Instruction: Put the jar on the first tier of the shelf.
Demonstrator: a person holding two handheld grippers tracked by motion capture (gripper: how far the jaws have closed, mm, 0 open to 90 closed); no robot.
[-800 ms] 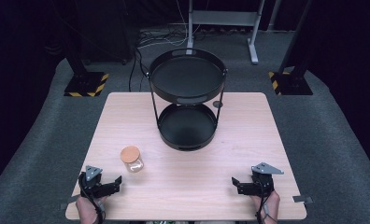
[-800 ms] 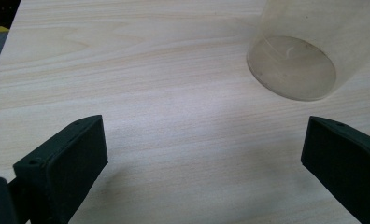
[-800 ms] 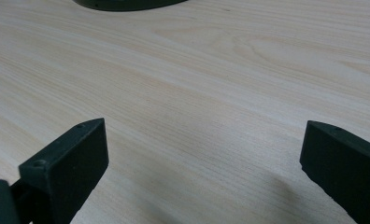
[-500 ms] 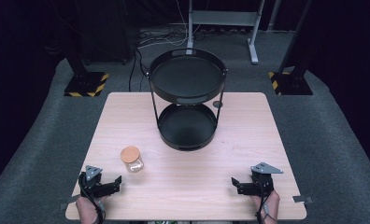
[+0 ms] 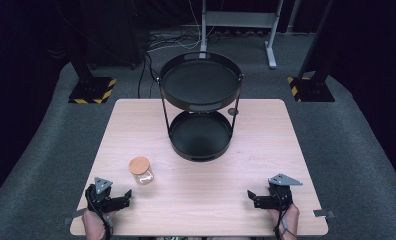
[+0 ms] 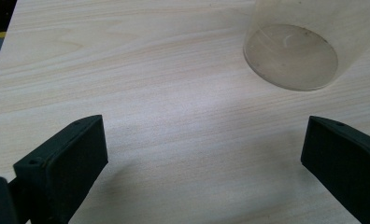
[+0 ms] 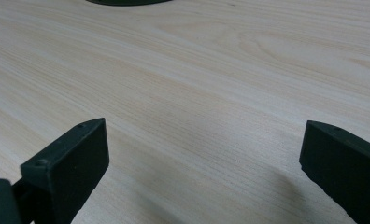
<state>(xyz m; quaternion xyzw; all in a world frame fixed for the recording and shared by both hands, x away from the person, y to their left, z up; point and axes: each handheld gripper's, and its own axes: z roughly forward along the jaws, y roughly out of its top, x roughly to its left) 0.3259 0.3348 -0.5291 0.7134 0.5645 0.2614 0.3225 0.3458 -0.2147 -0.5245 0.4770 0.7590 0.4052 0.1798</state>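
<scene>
Dark room, grey carpet, pale wood table (image 5: 266, 150) with two grippers at its near edge.

Both hands enter from the bottom of the high view and rest low at the near corners: left hand (image 5: 93, 222) behind the left gripper (image 5: 123, 199), right hand (image 5: 283, 217) behind the right gripper (image 5: 252, 197), each pointing inward across the table. A jar (image 5: 141, 170), clear glass with a round cork-coloured lid, stands upright just ahead of the left gripper and apart from it; the left gripper view shows its see-through base (image 6: 290, 56) on the wood. A black two-tier stand (image 5: 200, 107) sits at table centre, toward the far side, well apart from both grippers. Both sets of jaws are spread wide, holding nothing, with bare wood between them.
</scene>
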